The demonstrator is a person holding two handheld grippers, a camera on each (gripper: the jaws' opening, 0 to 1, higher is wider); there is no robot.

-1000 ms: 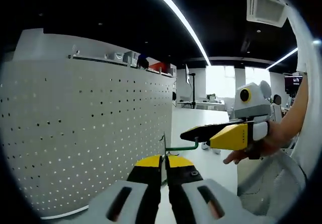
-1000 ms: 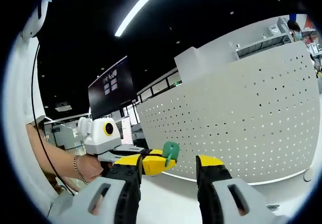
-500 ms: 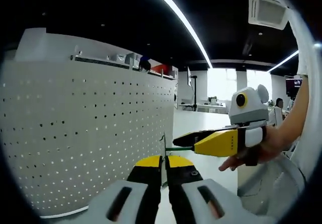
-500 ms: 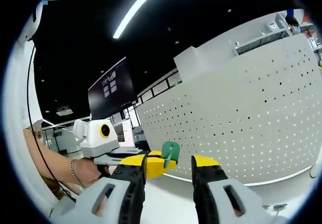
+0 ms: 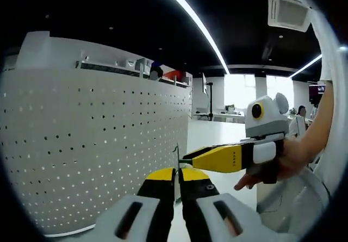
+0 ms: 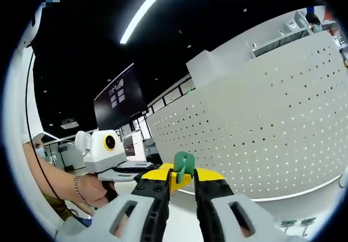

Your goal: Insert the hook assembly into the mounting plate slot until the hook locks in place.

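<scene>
The left gripper (image 5: 176, 178) is seen with jaws pressed together on a thin metal plate (image 5: 176, 156) held edge-on in front of the white pegboard wall (image 5: 92, 144), while the right gripper (image 5: 191, 156) comes in from the right with its tips at the plate. In the right gripper view, the right gripper (image 6: 182, 183) is held with jaws narrowly spread around the green hook (image 6: 183, 165), though whether it is actually pinched cannot be told. The left gripper (image 6: 147, 172), held in a hand (image 6: 89, 186), is seen just behind the hook, and small green pieces (image 6: 296, 223) are lying on the white table (image 6: 272, 212) at lower right.
</scene>
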